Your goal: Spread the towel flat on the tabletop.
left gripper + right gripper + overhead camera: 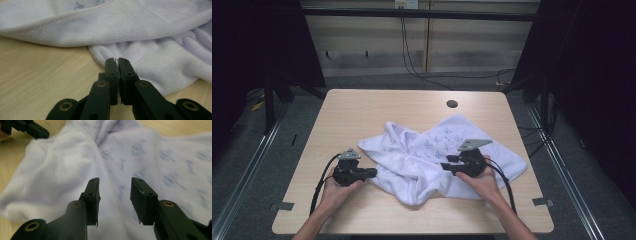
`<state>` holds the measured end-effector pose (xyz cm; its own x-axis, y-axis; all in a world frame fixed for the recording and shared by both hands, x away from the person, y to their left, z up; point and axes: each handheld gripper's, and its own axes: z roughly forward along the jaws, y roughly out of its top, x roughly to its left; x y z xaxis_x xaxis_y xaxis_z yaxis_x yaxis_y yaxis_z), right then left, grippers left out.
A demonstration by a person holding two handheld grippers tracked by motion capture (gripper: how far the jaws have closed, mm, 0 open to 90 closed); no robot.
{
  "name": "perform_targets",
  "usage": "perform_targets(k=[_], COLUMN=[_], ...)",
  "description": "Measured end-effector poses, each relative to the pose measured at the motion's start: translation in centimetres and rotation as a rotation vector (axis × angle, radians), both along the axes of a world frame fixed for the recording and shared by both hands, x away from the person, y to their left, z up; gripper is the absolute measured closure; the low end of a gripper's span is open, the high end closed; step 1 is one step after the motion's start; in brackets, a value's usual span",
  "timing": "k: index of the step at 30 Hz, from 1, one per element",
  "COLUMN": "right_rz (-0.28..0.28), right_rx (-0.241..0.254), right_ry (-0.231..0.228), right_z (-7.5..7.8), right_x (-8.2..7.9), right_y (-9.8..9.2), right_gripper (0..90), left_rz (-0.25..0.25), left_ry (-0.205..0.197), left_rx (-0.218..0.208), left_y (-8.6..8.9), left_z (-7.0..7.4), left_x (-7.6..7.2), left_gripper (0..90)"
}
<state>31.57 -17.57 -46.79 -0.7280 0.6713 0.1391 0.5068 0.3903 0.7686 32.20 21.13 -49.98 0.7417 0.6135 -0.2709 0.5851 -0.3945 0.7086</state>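
A crumpled white towel [432, 150] with small blue prints lies in the middle of the wooden table [377, 105]. My left gripper [373, 173] is at the towel's left edge. In the left gripper view its jaws [116, 60] stand shut, tips pinching the towel's [150, 37] thick hem just above the tabletop. My right gripper [445, 165] hovers over the towel's right half, pointing left. In the right gripper view it is open [115, 182] with the printed towel [62, 170] below and nothing between its pads. The left gripper [35, 131] shows far off at the top left.
A round cable hole [452, 104] sits near the table's far edge. Grey tape tabs [286, 205] mark the front corners. Bare wood surrounds the towel on all sides. Cables [412, 65] trail on the floor beyond the table.
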Motion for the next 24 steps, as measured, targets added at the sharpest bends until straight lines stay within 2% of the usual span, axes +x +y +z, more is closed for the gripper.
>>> perform_targets(k=[2,3,4,5,7,8,9,10,11,12,13,15,16,17,18,19,20,21,22,24], right_rz=[0.035,0.064,0.097,0.097,0.126,0.162,0.162,0.192,0.192,0.207,0.208,0.208,0.206,0.208,0.208,0.216,0.222,0.219,0.209,0.205], right_rx=[0.022,0.028,0.037,0.037,0.043,0.06,0.06,0.024,0.024,0.003,-0.002,-0.007,-0.01,-0.007,-0.007,-0.014,-0.016,-0.012,0.002,0.02], right_ry=[0.007,0.01,0.024,0.024,0.029,0.037,0.037,0.033,0.033,0.048,0.059,0.067,0.067,0.069,0.069,0.065,0.056,0.048,0.042,0.038], right_z=[-0.2,-0.4,-0.7,-0.7,-0.9,-1.0,-1.0,-1.4,-1.4,-1.9,-2.2,-2.5,-2.7,-2.8,-2.8,-2.8,-2.5,-2.3,-2.0,-1.7], right_x=[0.9,1.5,2.4,2.4,2.9,3.3,3.3,3.5,3.5,3.7,3.8,3.9,3.8,3.7,3.7,3.5,3.1,2.9,2.7,2.6], right_y=[2.0,3.4,5.7,5.7,7.7,9.8,9.8,11.8,11.8,12.7,13.0,13.1,13.1,12.8,12.8,12.6,12.2,12.1,11.8,11.4], right_gripper=[58.7,58.6,58.2,58.2,58.1,58.1,58.1,57.8,57.8,56.7,56.2,55.9,56.0,65.7,65.7,73.4,84.8,85.6,86.0,86.1], left_rz=[-0.029,-0.035,-0.053,-0.053,-0.062,-0.063,-0.058,-0.05,-0.05,-0.006,0.01,0.013,0.015,0.02,0.02,0.008,-0.017,-0.038,-0.025,-0.014], left_ry=[-0.001,0.008,0.023,0.023,0.031,0.032,0.031,0.038,0.038,0.037,0.043,0.042,0.034,0.035,0.039,0.046,0.036,0.038,0.022,0.013], left_rx=[0.001,-0.012,-0.045,-0.045,-0.074,-0.074,-0.076,-0.097,-0.097,-0.091,-0.091,-0.086,-0.071,-0.063,-0.052,-0.045,-0.012,-0.007,0.006,0.016], left_y=[0.3,0.5,1.1,1.1,1.6,1.8,2.0,2.1,2.1,2.0,1.9,1.8,1.5,1.2,0.9,0.5,0.1,0.0,-0.1,-0.1], left_z=[0.3,0.3,0.6,0.6,0.7,0.7,0.6,0.5,0.5,0.4,0.2,0.1,-0.1,-0.2,-0.3,-0.4,-0.4,-0.4,-0.4,-0.3], left_x=[-1.1,-1.4,-2.3,-2.3,-3.0,-3.2,-3.2,-2.9,-2.9,-2.4,-2.1,-1.8,-1.5,-1.3,-1.1,-0.9,-1.0,-1.1,-1.3,-1.4], left_gripper=[87.8,87.9,87.9,87.9,87.7,86.1,86.1,83.6,81.8,75.7,68.9,67.5,61.2,61.7,61.7,65.0,75.1,81.0,85.7,86.7])
